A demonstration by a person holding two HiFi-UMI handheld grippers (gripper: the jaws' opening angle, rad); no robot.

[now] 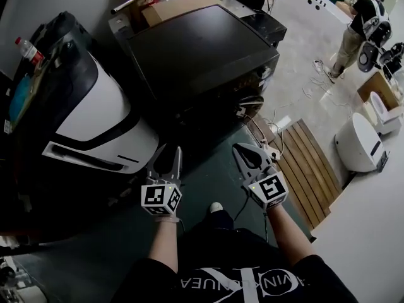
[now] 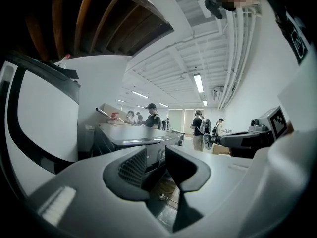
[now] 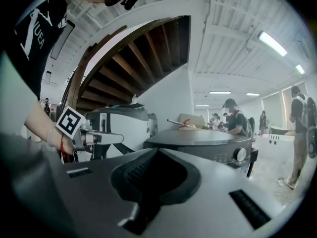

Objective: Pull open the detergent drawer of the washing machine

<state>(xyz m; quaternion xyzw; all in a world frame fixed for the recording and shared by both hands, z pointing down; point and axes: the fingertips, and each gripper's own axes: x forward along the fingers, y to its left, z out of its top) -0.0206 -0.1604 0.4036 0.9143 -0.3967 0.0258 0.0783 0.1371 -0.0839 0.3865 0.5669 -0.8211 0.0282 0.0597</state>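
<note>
Head view: washing machine [image 1: 202, 49] stands on the floor straight ahead of both grippers, its front facing the person. Flat dark top, matte, rounded corners. The front is in shadow, so the detergent drawer cannot be picked out in any view.

Right gripper view: control strip runs level across the front, with a round silver knob [image 3: 240, 154] at its right end. Judgement: the drawer sits along the same strip, towards the left end, long axis level, and pulls out towards the person.

Left gripper [image 1: 170, 160]: jaws apart, nothing between them. In its own view [image 2: 156, 165] the ribbed black pads frame the machine's near corner. It is clear of the front.

Right gripper [image 1: 246, 153]: jaws together on nothing [image 3: 148, 175], also clear of the front.

Both are near the machine. The left one lines up with the left end, so it looks better placed for the pull.

Surroundings:
- Glossy white-and-black appliance [image 1: 95, 112], left of the machine.
- Slatted wooden pallet [image 1: 303, 163] by the right edge of the dark floor covering.
- Cardboard box [image 1: 180, 5] behind the machine.
</note>
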